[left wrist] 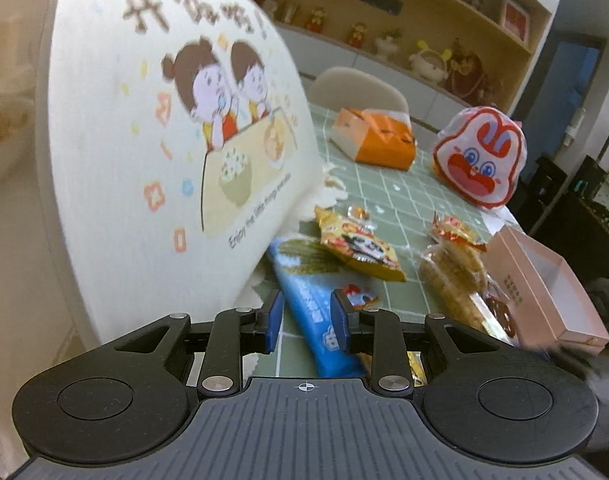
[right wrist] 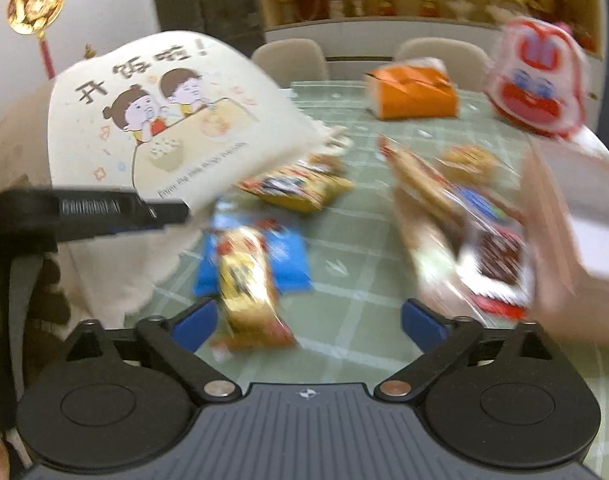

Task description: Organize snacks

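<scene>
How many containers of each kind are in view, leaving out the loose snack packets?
Boxes: 2, the orange box and the pink box
Bags: 2, the cartoon bag and the rabbit bag
Total: 4

Glossy plastic snack wrappers [left wrist: 360,248] lie beside a matt cloth bag [left wrist: 176,140].
</scene>
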`<state>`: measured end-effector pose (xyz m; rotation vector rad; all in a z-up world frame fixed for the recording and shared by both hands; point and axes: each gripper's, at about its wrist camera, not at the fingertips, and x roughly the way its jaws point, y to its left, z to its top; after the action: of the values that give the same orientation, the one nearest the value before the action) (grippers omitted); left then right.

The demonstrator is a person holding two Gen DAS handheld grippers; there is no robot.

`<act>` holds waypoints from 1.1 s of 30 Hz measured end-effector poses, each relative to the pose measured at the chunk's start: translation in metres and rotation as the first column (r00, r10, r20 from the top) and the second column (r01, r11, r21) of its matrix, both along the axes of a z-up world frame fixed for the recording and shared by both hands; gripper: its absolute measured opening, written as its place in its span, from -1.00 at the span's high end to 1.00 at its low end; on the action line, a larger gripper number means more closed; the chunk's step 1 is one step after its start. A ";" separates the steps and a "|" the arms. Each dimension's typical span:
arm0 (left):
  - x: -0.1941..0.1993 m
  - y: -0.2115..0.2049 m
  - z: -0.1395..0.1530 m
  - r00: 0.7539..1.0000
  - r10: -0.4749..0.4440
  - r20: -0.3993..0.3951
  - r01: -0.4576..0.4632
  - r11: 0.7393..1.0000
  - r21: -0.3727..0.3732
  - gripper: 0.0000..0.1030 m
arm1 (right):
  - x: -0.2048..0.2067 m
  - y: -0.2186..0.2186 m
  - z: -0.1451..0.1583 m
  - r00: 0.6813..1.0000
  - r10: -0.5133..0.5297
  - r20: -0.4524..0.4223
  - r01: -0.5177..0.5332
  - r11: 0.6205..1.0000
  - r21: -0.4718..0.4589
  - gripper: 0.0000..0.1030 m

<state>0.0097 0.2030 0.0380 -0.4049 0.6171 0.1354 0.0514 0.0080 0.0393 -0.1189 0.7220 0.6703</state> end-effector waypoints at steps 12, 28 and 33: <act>0.035 0.004 -0.019 0.999 -0.020 -0.043 0.020 1.000 0.007 0.40 | 0.034 0.007 -0.010 0.993 -0.110 0.038 0.115 0.973 -0.201 0.23; 0.036 -0.004 -0.029 0.992 -0.109 -0.058 0.115 0.989 0.096 0.39 | 0.181 0.089 0.014 0.957 -0.204 -0.206 0.207 0.978 -0.005 -0.69; 0.029 0.013 -0.028 0.991 -0.126 -0.044 0.126 0.992 -0.006 0.39 | 0.200 0.106 -0.015 0.951 -0.166 -0.259 0.149 0.985 -0.086 0.14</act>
<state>0.0382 0.2163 0.0101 -0.3653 0.6848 0.0231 0.2511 0.1140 0.0242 -0.0300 1.0016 0.5140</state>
